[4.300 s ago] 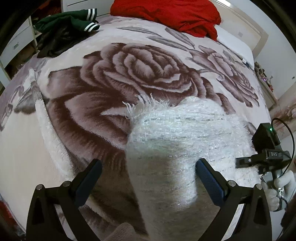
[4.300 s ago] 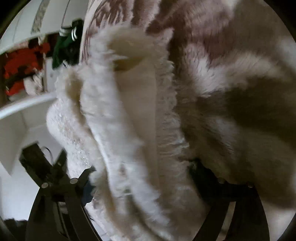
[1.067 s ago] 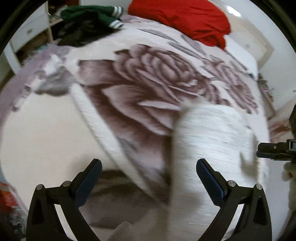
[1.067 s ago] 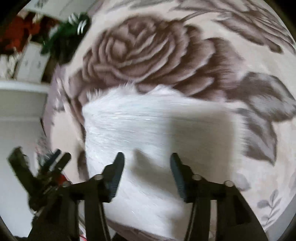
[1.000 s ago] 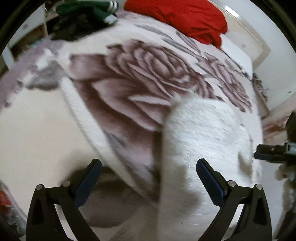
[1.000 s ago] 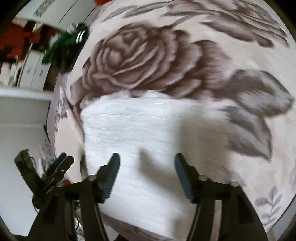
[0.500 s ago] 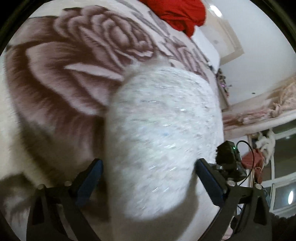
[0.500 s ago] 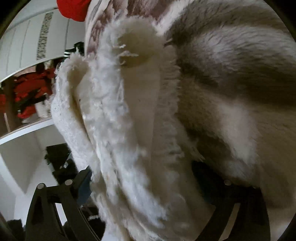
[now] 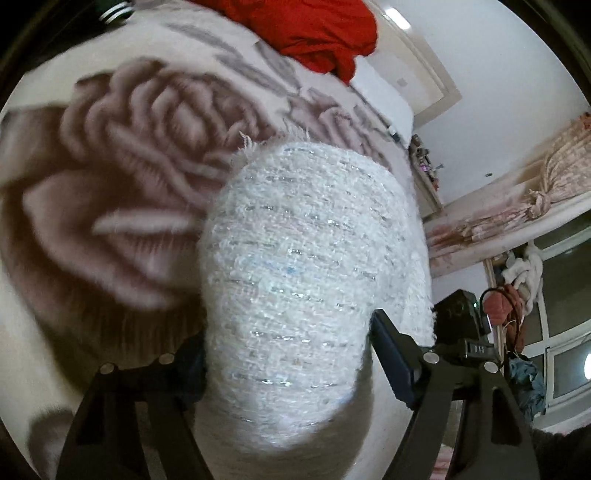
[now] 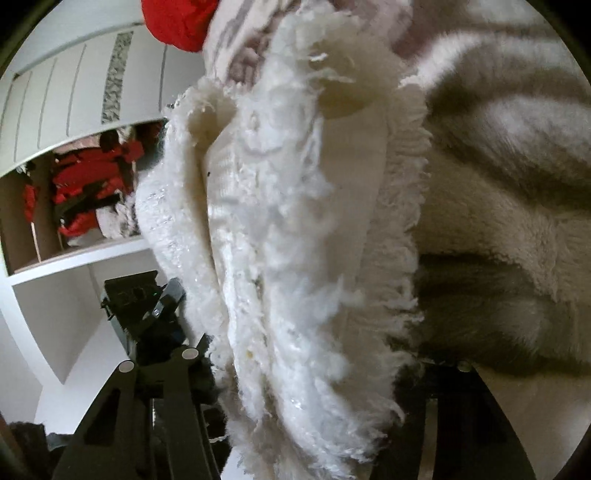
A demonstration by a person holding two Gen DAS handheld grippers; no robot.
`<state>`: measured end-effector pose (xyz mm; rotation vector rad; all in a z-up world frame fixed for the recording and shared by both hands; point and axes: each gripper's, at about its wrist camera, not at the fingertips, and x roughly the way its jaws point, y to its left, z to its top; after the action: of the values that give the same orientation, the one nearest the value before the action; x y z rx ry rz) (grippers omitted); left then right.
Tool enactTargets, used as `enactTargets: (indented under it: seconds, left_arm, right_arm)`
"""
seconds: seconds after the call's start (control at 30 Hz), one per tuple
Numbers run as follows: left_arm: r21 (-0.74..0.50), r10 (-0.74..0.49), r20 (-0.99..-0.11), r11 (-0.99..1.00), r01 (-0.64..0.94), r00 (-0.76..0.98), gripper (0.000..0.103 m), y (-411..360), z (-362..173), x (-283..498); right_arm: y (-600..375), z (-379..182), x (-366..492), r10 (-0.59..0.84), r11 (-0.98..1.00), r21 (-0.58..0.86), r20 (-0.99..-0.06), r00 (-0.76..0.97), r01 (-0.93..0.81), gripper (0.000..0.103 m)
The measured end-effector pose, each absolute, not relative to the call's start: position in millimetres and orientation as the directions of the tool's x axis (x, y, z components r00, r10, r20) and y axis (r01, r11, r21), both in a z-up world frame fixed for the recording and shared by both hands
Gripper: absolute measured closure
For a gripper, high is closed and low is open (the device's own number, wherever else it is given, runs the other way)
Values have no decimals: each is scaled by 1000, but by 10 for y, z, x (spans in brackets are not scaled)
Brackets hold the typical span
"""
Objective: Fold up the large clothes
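where the right-hand device shows in the left wrist view, a small label reads "das". the left gripper (image 9: 286,354) is clamped on the near edge of the folded white fuzzy garment (image 9: 310,258), which lies on the rose-print blanket (image 9: 122,177). the right gripper (image 10: 314,365) is clamped on its frayed side edge (image 10: 295,206). bare blanket lies left; a red cloth (image 9: 310,26) sits far off.
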<state>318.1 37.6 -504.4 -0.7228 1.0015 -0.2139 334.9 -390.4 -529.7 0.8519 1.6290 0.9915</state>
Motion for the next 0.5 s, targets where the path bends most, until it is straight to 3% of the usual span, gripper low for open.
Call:
enactTargets:
  seconds: [0.3, 0.5]
  left_arm:
    - [-631, -534, -652, 776, 5, 538, 27, 351, -4724, 4805]
    - [-616, -571, -665, 784, 80, 480, 27, 166, -5073, 6174]
  right_arm:
    - [-4111, -4654, 4381, 913, 403, 915, -401, -75, 26, 45]
    - [-4200, -4733, 5645, 898, 437, 899, -438, 41, 22, 45]
